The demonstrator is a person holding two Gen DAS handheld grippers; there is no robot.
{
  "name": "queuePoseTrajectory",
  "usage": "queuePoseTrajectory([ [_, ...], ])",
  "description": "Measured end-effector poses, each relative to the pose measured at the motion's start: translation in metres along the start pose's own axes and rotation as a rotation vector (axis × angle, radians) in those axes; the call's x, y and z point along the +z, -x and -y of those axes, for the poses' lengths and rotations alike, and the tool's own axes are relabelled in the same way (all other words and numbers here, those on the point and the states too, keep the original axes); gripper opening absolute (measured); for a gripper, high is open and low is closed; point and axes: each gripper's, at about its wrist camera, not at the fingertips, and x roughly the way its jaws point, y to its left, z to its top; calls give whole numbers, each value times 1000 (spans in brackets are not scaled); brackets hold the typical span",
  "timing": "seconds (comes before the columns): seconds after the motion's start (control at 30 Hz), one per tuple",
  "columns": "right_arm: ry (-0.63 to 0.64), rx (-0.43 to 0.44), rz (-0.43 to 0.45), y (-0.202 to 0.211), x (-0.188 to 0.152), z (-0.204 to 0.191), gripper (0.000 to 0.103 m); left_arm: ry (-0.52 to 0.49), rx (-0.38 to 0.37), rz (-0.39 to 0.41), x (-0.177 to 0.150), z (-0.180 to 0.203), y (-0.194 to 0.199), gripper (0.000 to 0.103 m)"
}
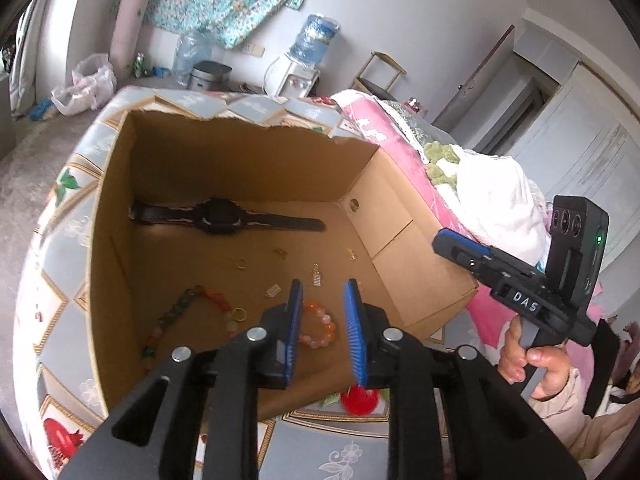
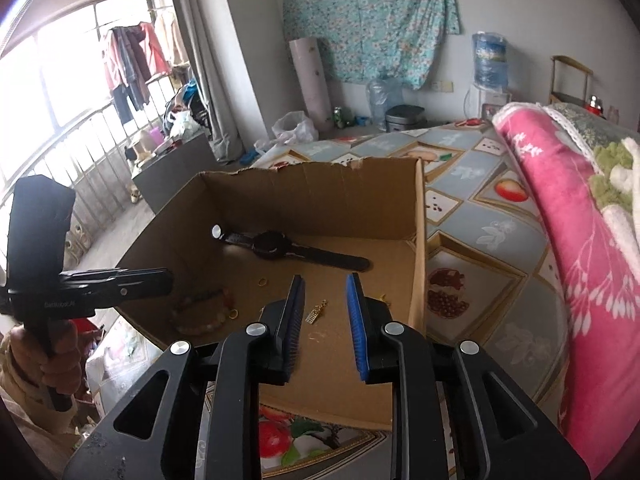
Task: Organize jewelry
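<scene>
While both grippers hover over the cardboard box (image 1: 120, 208), only the left wrist view shows the orange bead bracelet (image 1: 320, 328), between the left gripper (image 1: 322, 292) fingers. Right gripper (image 2: 324, 288): jaws parted, empty, gold charm (image 2: 316, 312) below. Left likewise holds nothing. Watch (image 2: 296, 252) at 12, long axis 9-to-3. Fruit-print tablecloth (image 2: 480, 232), pink blanket (image 2: 580, 240) at 3.

— What carries everything?
— A bed under a fruit-patterned cover (image 2: 496, 236); an open cardboard box (image 2: 419, 240) sits directly on it.
— Anything else on it?
— At three o'clock of the box, a pink blanket (image 2: 568, 248) lies bunched.
</scene>
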Motion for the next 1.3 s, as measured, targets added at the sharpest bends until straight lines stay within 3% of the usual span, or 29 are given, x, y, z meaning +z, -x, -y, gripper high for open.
queuePoseTrajectory([
  [0.47, -107, -46, 68, 42, -15, 10, 23, -69, 117, 90, -15, 15, 38, 32],
  [0.57, -132, -42, 69, 45, -18, 12, 32, -79, 162, 95, -20, 16, 44, 39],
  [0.63, -144, -30, 75, 50, -19, 10, 44, -86, 187, 95, -22, 19, 46, 47],
  [0.73, -125, -15, 93, 58, -21, -2, 61, -105, 233, 111, -26, 24, 55, 66],
  [0.8, -105, -14, 99, 62, -22, -12, 69, -114, 261, 134, -28, 29, 62, 85],
  [0.9, -92, -27, 98, 66, -25, -26, 79, -125, 317, 180, -31, 36, 73, 98],
  [1.03, -82, -58, 105, 73, -31, -40, 89, -121, 413, 214, -33, 45, 84, 98],
  [1.17, -84, -116, 99, 74, -35, -48, 93, -60, 580, 212, -34, 49, 90, 98],
  [1.3, -69, -181, 91, 73, -38, -56, 95, 3, 663, 228, -41, 45, 96, 98],
])
